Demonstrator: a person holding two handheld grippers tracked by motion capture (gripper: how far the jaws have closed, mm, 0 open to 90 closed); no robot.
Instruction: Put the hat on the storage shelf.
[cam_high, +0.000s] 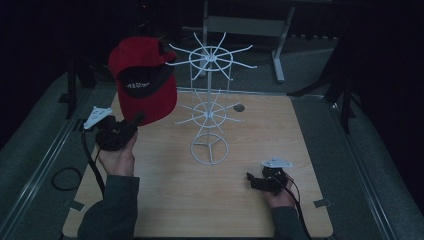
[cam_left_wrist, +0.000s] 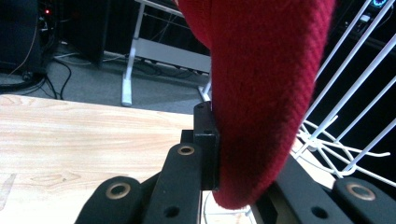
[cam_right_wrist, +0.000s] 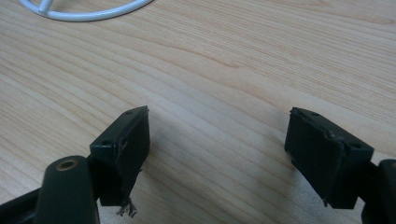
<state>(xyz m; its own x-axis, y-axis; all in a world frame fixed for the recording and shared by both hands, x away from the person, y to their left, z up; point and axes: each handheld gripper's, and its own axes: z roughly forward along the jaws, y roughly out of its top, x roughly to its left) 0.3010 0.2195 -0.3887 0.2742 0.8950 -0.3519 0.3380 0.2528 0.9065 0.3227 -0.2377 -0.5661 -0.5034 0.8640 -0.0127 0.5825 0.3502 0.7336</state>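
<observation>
A red cap (cam_high: 142, 80) with a black patch is held up over the table's left side, just left of the white wire rack (cam_high: 210, 107). My left gripper (cam_high: 134, 121) is shut on the cap's lower edge. In the left gripper view the red fabric (cam_left_wrist: 261, 93) is pinched between the jaws, and the rack's wires (cam_left_wrist: 345, 116) stand to the right. My right gripper (cam_high: 252, 179) rests low at the table's front right. In the right gripper view it (cam_right_wrist: 217, 140) is open over bare wood, with nothing between its fingers.
The rack's round base (cam_high: 209, 148) sits mid-table, and its rim (cam_right_wrist: 88, 11) crosses the top of the right gripper view. The wooden table (cam_high: 165, 190) lies on grey flooring. A metal frame leg (cam_high: 278, 55) stands behind it. A cable loop (cam_high: 65, 177) lies off the left edge.
</observation>
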